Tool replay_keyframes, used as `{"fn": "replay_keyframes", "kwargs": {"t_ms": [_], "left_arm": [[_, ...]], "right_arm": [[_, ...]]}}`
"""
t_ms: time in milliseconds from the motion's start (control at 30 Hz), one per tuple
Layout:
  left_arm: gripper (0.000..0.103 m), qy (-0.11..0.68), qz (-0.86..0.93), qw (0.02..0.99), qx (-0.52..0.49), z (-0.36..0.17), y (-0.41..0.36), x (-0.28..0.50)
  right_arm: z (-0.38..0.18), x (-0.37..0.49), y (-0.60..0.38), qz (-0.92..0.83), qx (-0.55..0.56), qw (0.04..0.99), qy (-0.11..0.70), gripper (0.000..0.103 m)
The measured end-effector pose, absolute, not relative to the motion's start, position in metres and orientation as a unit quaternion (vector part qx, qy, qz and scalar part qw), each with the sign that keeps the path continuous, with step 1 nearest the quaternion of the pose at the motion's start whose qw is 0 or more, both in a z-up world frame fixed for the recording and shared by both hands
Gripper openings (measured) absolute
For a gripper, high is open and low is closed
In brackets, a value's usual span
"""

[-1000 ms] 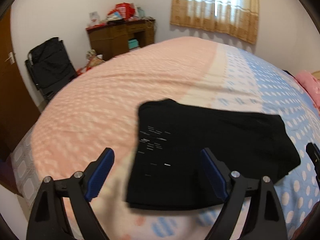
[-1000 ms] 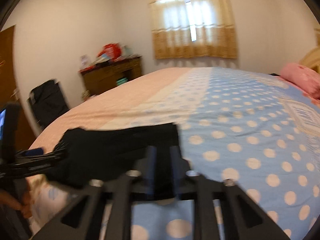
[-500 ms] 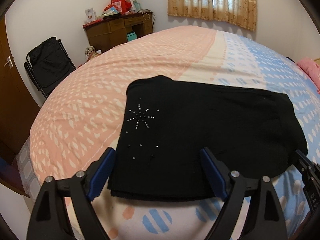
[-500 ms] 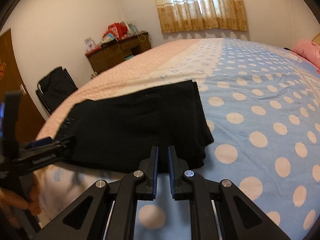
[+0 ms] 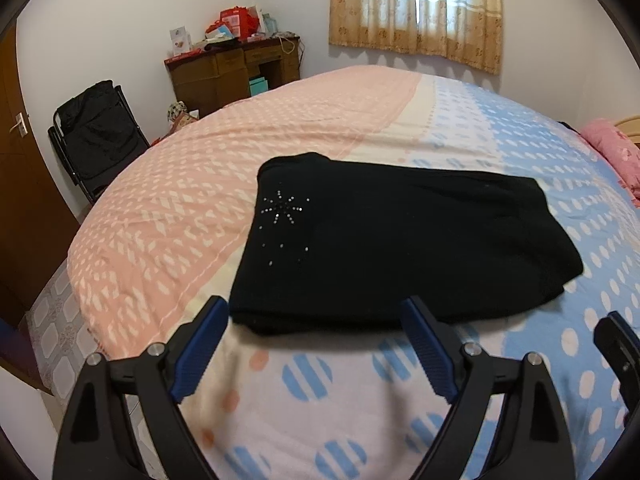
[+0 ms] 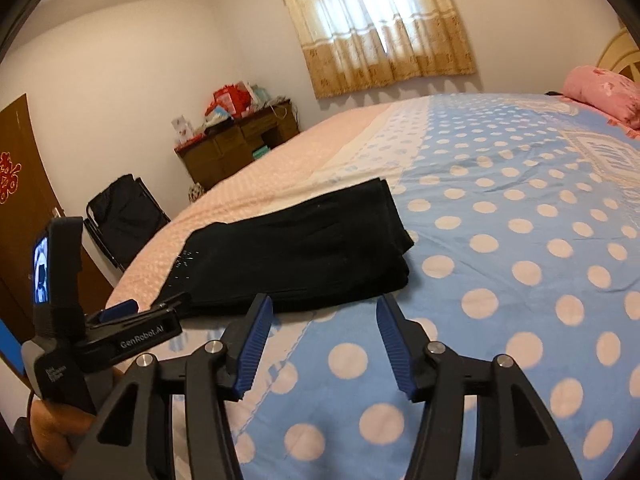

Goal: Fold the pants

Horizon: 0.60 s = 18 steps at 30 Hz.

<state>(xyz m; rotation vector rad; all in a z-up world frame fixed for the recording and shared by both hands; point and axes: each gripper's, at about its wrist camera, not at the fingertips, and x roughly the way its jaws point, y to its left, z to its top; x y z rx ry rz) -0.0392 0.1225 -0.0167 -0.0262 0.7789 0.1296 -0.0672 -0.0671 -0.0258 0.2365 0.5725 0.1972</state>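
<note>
The black folded fabric pants (image 5: pixel 400 240) with a rhinestone starburst lie flat on the pink-and-blue spotted bedspread (image 5: pixel 320 392), at 12 o'clock from both tools. The left tongs (image 5: pixel 314 340) are spread wide, holding nothing. The right tongs (image 6: pixel 324 330) are likewise spread and empty.

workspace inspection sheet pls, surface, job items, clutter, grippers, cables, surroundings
surface: bed with pink and blue spotted cover, lightly creased.
job's things: black pants folded into a compact stack near the bed's near edge; beaded star on top layer.
clutter: nothing seen on the bed apart from a pink pillow at the far end.
grippers: left gripper open, empty; right gripper open, empty; neither touches the pants.
cables: nothing seen.
surroundings: wooden desk piled with items, black folding chair, curtained window, brown door.
</note>
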Motion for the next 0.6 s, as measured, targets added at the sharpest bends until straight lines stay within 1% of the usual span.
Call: {"fn": "replay_keyframes", "kwargs": {"t_ms": [200,300,367,433,600], "left_arm": [[0.092,0.368,0.072,0.927,-0.012,-0.012,0.122,-0.063],[0.092,0.36,0.073,0.93,-0.01,-0.007,0.12,-0.071],[0.095,0.346,0.073,0.935,-0.006,-0.002,0.118,-0.08],[0.103,0.334,0.074,0.94,-0.002,0.002,0.117,-0.088],[0.103,0.315,0.072,0.946,0.01,0.009,0.115,-0.106]], "right_arm": [[-0.014,-0.094,-0.065,0.08,0.101,0.96,0.25,0.056],[-0.004,-0.111,-0.063,0.072,0.095,0.968,0.22,0.056],[0.002,-0.124,-0.062,0.062,0.086,0.975,0.196,0.056],[0.007,-0.137,-0.06,0.052,0.076,0.98,0.177,0.057],[0.019,-0.156,-0.056,0.048,0.068,0.985,0.153,0.057]]}}
